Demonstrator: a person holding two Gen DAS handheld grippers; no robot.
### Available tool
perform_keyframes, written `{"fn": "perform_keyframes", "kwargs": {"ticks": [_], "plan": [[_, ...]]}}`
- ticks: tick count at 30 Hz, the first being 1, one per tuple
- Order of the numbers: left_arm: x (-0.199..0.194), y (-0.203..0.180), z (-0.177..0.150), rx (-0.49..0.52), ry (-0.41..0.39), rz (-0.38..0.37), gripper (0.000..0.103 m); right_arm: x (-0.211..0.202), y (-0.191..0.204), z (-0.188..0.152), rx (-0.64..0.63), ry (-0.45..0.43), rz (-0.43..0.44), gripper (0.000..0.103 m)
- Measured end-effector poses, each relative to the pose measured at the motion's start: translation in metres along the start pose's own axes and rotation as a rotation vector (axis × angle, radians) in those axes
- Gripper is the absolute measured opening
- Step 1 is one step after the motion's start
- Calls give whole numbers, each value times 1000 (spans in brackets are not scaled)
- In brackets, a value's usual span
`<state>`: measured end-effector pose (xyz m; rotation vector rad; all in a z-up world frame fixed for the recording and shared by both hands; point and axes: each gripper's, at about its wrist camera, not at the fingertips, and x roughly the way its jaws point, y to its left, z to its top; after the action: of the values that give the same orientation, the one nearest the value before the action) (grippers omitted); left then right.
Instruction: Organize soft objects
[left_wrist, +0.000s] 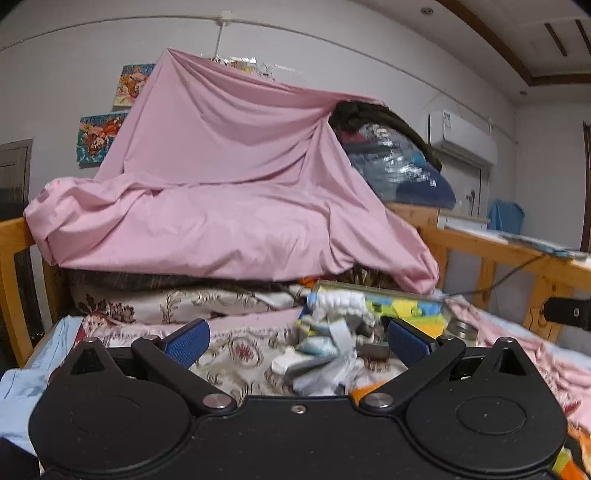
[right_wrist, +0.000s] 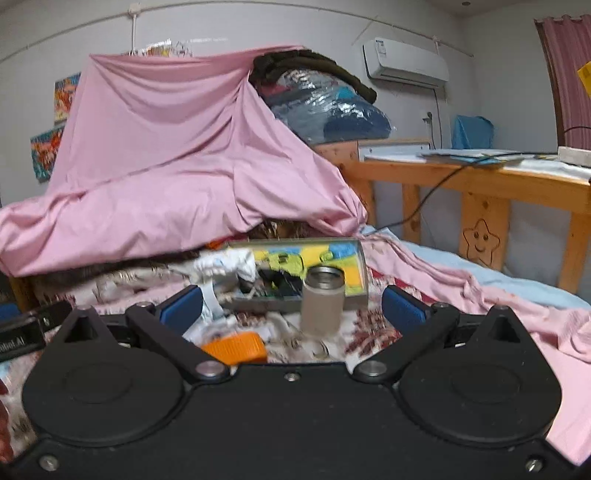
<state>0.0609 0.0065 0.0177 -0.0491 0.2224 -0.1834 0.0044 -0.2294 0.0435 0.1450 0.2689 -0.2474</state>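
Observation:
A big pink sheet (left_wrist: 221, 192) is draped over a tall pile at the head of the bed; it also shows in the right wrist view (right_wrist: 166, 166). In front of it a white crumpled cloth (left_wrist: 343, 302) lies on a colourful box (left_wrist: 410, 306) among small clutter. My left gripper (left_wrist: 298, 341) is open and empty above the patterned bedspread, facing the clutter. My right gripper (right_wrist: 292, 304) is open and empty; a beige metal jar (right_wrist: 321, 302) stands between its fingers, farther off. The white cloth (right_wrist: 221, 269) and box (right_wrist: 314, 258) lie behind it.
An orange lid (right_wrist: 236, 347) lies near the right gripper. A wooden bed rail (left_wrist: 517, 251) and desk (right_wrist: 480, 177) stand on the right. A plastic-wrapped bundle (right_wrist: 332, 107) tops the pile. The other gripper's edge (right_wrist: 22, 332) shows at left.

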Motion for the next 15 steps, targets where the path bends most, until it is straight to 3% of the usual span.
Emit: {"fn": "perform_keyframes", "kwargs": {"ticks": [10,15], "plan": [[9,-1,-48,84,87,4,102,20,16,-39,-42,101,15,103],[19,3,-62,84,121,28,102,57,30,-54,-79,196,6,103]]}}
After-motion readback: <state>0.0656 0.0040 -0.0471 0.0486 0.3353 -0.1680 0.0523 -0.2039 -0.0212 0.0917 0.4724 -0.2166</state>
